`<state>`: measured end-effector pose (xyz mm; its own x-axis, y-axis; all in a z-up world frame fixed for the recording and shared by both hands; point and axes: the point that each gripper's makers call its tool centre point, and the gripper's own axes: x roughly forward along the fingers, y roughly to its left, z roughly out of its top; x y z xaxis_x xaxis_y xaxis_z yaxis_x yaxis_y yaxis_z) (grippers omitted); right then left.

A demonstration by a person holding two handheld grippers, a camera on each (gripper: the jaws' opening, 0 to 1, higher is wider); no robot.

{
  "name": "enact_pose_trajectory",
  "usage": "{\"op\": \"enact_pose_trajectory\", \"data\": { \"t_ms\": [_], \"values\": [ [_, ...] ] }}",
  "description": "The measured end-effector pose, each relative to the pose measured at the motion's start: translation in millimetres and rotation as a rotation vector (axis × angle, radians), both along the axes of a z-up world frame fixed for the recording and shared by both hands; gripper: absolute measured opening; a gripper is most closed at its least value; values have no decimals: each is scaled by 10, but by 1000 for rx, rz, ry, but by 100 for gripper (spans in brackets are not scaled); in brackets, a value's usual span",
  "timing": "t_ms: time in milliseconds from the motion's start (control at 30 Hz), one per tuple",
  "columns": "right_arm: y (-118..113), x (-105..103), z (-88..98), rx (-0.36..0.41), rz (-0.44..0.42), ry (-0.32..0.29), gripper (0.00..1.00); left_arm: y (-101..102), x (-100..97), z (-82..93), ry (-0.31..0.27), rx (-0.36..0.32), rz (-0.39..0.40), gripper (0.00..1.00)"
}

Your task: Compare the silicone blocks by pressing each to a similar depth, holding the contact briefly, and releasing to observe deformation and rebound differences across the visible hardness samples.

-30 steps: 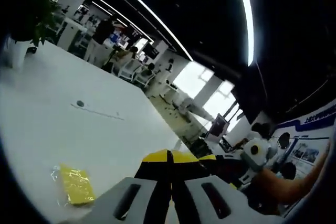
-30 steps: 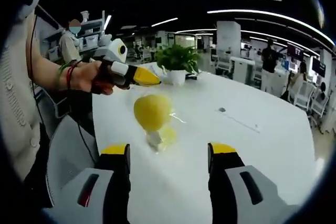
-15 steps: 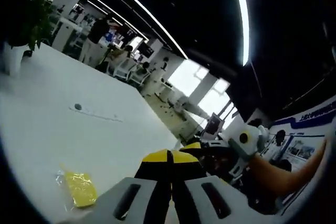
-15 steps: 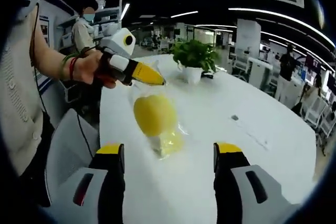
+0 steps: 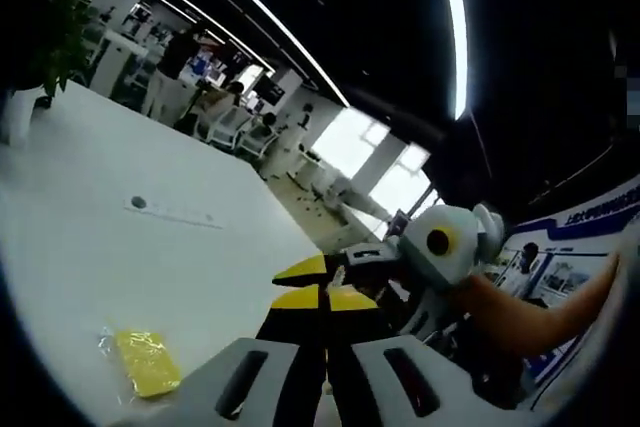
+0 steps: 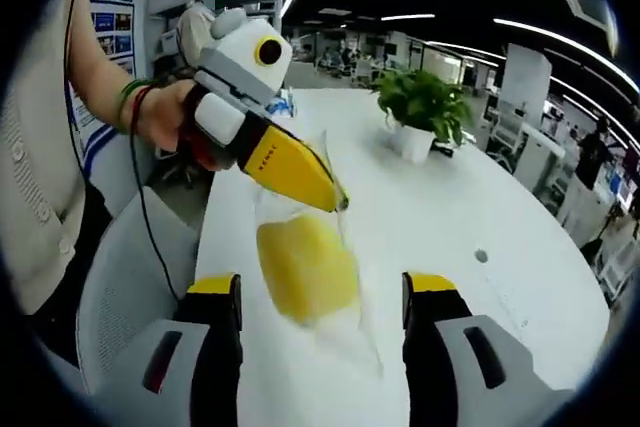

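Left gripper view: the left gripper has its yellow-tipped jaws pressed together with no gap visible between them; this view does not make clear whether anything is pinched there. Just beyond its tips, the right gripper enters from the right, held by a person's hand. On the white table, near and to the left, a yellow silicone block in a clear bag lies flat, well apart from both tools. Far off, office desks and people stand under ceiling light strips.

Right gripper view: the right gripper is wide open and empty, its jaws set either side of a second bagged yellow block. The left gripper, coming in from the left in the person's hand, is clamped on the top edge of the clear bag, and the block appears to hang from it just above the table. A potted plant stands far right.

The block looks light and soft, likely to yield under a squeeze and spring back, while its film looks slippery and slack. The open jaws would do best closing on the block's broad faces, through the bag, not on loose film.
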<state>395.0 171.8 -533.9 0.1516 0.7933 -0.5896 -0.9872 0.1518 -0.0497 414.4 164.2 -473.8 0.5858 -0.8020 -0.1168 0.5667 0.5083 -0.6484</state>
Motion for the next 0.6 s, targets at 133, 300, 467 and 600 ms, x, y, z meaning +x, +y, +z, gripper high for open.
{"op": "enact_pose_trajectory", "data": {
  "t_ms": [133,300,467,600],
  "values": [
    [54,16,-62,-18,25,4,58,-12,10,-5,2,-2,4,0],
    [122,-15,-148,-31,65,34,57,-24,16,-11,9,-8,-4,0],
    [166,-26,-213,-46,81,56,57,-53,19,14,9,-14,-22,0],
    [180,-18,-259,-67,97,57,53,-75,4,24,9,-17,-36,0]
  ]
}}
